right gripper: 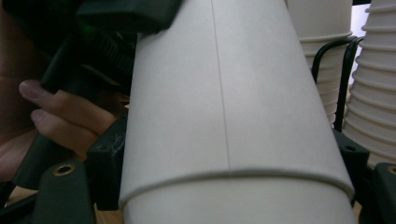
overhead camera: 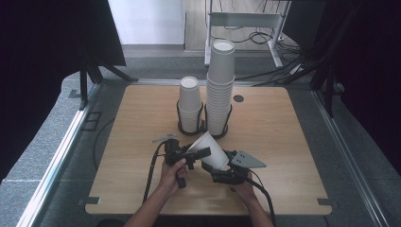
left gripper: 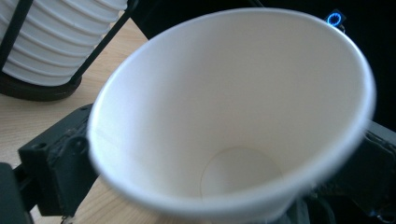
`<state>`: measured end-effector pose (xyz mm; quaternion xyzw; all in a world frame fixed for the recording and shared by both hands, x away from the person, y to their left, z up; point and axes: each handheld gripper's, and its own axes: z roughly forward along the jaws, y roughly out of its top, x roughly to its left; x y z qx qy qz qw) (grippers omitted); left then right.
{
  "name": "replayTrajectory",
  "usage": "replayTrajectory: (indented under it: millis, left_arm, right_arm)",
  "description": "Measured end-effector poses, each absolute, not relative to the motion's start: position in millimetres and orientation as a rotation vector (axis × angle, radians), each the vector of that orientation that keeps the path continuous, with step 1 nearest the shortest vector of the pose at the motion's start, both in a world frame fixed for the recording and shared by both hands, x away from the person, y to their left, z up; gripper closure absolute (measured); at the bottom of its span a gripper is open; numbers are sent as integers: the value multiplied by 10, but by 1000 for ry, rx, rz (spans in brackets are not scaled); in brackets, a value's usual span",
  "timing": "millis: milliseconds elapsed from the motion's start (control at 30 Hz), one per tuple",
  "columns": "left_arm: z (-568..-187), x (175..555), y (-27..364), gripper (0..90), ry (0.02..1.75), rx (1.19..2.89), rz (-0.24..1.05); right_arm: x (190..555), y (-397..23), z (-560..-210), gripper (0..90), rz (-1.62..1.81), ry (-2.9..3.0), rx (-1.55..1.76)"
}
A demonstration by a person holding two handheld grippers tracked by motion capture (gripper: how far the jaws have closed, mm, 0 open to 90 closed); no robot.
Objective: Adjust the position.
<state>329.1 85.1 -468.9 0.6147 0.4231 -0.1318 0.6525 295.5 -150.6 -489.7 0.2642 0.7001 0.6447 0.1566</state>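
Paper cups (overhead camera: 211,150), nested one inside the other as the rim line low in the right gripper view shows (right gripper: 233,112), are held tilted above the table between the two grippers, mouth pointing up and toward the left gripper. The right gripper (overhead camera: 226,171) has its jaws pressed against the lower body of the cups from both sides, pinching them; in its own view the black jaws sit flush on either side of the white wall. The left gripper (overhead camera: 196,153) reaches to the upper part of the cups near the rim; one dark jaw lies across the outside of the cup wall, but I cannot tell whether its jaws are spread or pressed together. The left gripper view looks straight down into the open cup (left gripper: 233,116) to its round bottom.

Beyond the grippers, two black wire holders stand side by side on the wooden table (overhead camera: 293,142): a short stack of cups (overhead camera: 189,105) on the left-gripper side and a tall stack of cups (overhead camera: 220,87) just beside it. The person's left hand (overhead camera: 171,176) and right hand (overhead camera: 243,191) grip the handles.
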Motion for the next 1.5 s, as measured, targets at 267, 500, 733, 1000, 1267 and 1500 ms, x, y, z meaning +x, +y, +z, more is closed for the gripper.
replayTrajectory:
  millis: [267,500,733,1000,1267,1500]
  left_arm:
    - [-4737,3368,812,21,999,1355,-330]
    - [-4766,3391,817,46,982,1363,-344]
    - [-4773,3398,817,55,976,1351,-365]
    - [-4756,3368,797,110,961,1359,-326]
    - [-4744,3338,793,125,944,1396,-274]
    - [-4678,3293,867,128,935,1397,-197]
  right_arm:
    - [2949,-1440,-4931,222,1802,2031,744]
    - [2967,-1443,-4952,220,1799,2046,749]
    - [2971,-1431,-4959,220,1809,2048,752]
    - [2982,-1422,-4975,218,1819,2051,766]
    - [2990,-1420,-4992,207,1803,2077,761]
    - [2979,-1385,-5017,148,1749,2117,758]
